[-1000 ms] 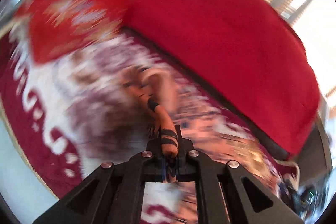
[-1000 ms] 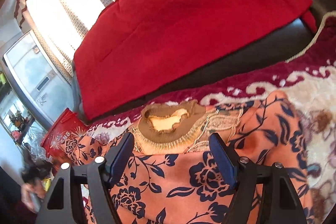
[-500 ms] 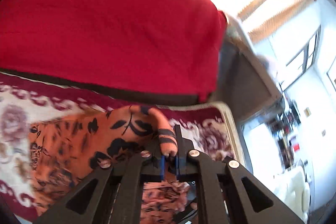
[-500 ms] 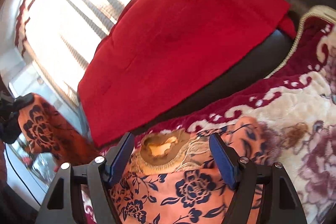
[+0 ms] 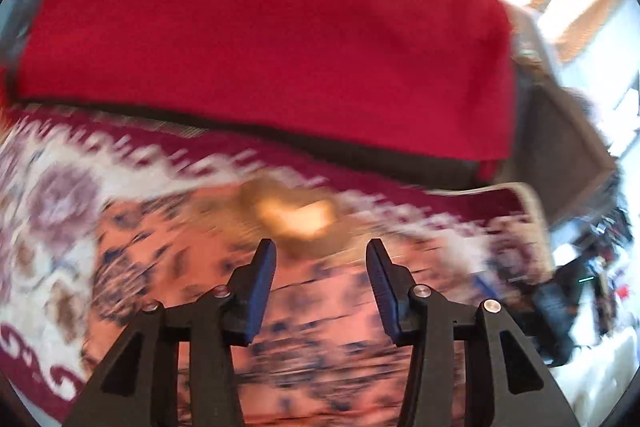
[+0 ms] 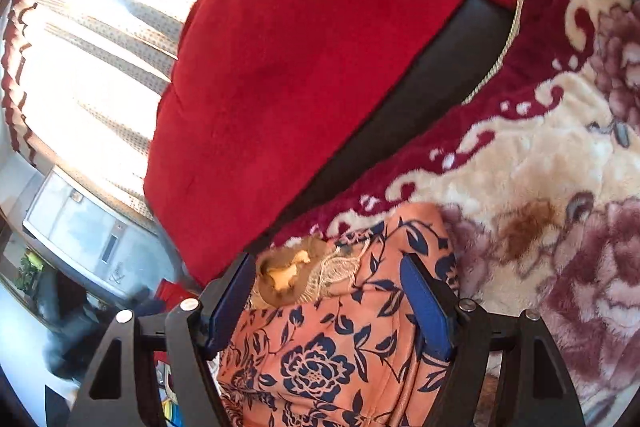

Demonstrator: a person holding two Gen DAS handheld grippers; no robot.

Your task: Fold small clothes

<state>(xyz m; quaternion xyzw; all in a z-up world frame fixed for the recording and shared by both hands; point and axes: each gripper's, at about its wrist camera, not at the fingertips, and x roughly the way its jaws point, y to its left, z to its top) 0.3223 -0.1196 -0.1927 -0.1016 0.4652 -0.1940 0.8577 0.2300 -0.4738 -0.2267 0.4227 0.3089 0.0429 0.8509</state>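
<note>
- Left gripper (image 5: 321,259): jaws spread wide, nothing pinched, hovering over the orange floral top (image 5: 320,319) with the brown neckline (image 5: 298,223) just ahead of the fingertips.
- Right gripper (image 6: 328,279): same deal, wide open and empty, fingers straddling the same top, collar just ahead and toward its left finger.
- Garment lying mostly flat on the plush floral blanket (image 6: 540,163), neckline end farthest from both grippers, body running back underneath them. Looks already doubled over along one long edge in the right wrist view, though hard to be sure.
- Left view badly smeared, so no trusting fine detail there. Worth slowing down before committing to any pinch.
- Best guess for the step: picking the next grab points for another fold. Probably a shoulder corner each side of the collar, then carrying that end back toward the hem.
- Tip: pinch through every layer at the edge, not just the top one, or the fold slides apart.
- Thin slippery-looking fabric on deep pile, so lift clear instead of dragging, otherwise bunching likely.
- Beyond the garment: dark sofa seat edge (image 6: 420,99), then the red throw (image 6: 304,59) draped over the backrest. Well apart, no snag risk.
</note>
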